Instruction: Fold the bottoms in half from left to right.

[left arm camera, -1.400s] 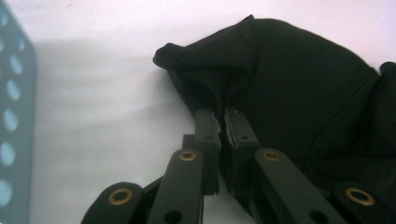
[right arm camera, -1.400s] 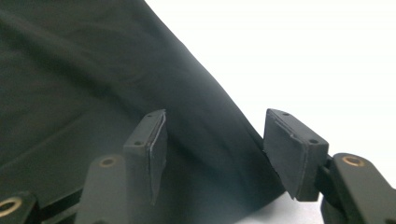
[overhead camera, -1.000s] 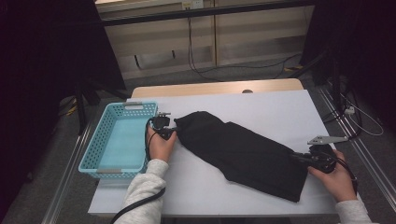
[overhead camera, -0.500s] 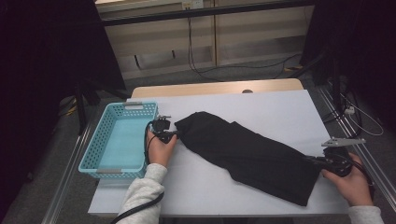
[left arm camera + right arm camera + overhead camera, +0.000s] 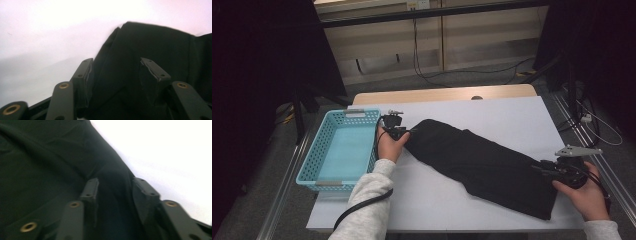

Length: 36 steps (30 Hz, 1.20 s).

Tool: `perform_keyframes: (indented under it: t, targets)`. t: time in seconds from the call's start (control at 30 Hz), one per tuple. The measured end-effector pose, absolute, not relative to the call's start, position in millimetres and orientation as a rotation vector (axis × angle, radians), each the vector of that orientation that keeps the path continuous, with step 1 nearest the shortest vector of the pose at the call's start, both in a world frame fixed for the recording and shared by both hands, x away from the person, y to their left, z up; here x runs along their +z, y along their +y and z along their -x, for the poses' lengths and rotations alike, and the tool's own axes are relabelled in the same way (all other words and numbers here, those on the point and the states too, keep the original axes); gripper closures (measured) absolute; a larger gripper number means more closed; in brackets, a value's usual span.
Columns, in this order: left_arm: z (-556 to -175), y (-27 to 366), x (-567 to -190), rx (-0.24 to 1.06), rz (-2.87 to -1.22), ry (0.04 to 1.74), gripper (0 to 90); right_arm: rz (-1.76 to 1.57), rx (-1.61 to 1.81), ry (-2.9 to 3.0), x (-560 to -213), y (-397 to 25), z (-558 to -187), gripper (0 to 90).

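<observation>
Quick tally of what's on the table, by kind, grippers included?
Black garment: 1
Blue basket: 1
Grippers: 2, left gripper, right gripper
Total: 4

A light blue basket (image 5: 343, 150) sits at the left edge of the white tabletop (image 5: 492, 112). Beyond the tabletop, cables (image 5: 447, 75) trail across the floor (image 5: 402, 85).

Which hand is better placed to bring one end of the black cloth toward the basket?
The left. The left gripper is at the cloth's near end, right beside the blue basket. The right gripper is at the far end, near the table's opposite edge.
</observation>
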<state>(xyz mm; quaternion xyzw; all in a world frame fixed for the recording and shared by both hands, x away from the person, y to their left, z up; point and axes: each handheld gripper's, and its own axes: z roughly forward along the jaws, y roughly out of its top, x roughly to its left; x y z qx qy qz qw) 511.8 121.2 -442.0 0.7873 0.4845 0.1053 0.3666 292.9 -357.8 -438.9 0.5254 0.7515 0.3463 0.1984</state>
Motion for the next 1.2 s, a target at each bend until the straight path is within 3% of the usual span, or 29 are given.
perform_keyframes:
  t: [0.13,0.2,0.27,0.6,0.7,0.73,0.77,1.2]
  targets:
    - [-517.1,120.1,-450.4,0.243,-2.06,1.249,58.6,-1.453,0.994,2.067,-436.6,-356.9,-293.9,46.4]
    - [-515.5,120.7,-448.2,0.224,-2.067,1.273,75.1,-1.456,1.001,2.061,-436.5,-356.4,-294.0,45.4]
    - [-514.2,120.9,-445.9,0.202,-2.057,1.3,86.1,-1.456,1.004,2.059,-436.2,-355.4,-293.4,45.2]
    - [-504.5,145.6,-401.5,0.141,-2.068,1.373,88.4,-1.427,1.016,2.097,-438.2,-346.4,-292.3,43.3]
    - [-503.8,147.3,-404.0,0.142,-2.098,1.36,83.7,-1.426,1.021,2.107,-438.7,-344.1,-293.0,42.8]
    - [-505.1,147.9,-408.9,0.192,-2.097,1.355,66.0,-1.422,1.02,2.114,-439.0,-341.3,-293.9,42.3]
    - [-505.1,147.9,-408.9,0.192,-2.097,1.355,53.9,-1.422,1.02,2.114,-439.0,-341.3,-293.9,42.3]
    - [-511.2,134.9,-440.4,0.295,-2.105,1.302,38.6,-1.371,1.072,2.177,-439.2,-326.1,-294.0,39.2]
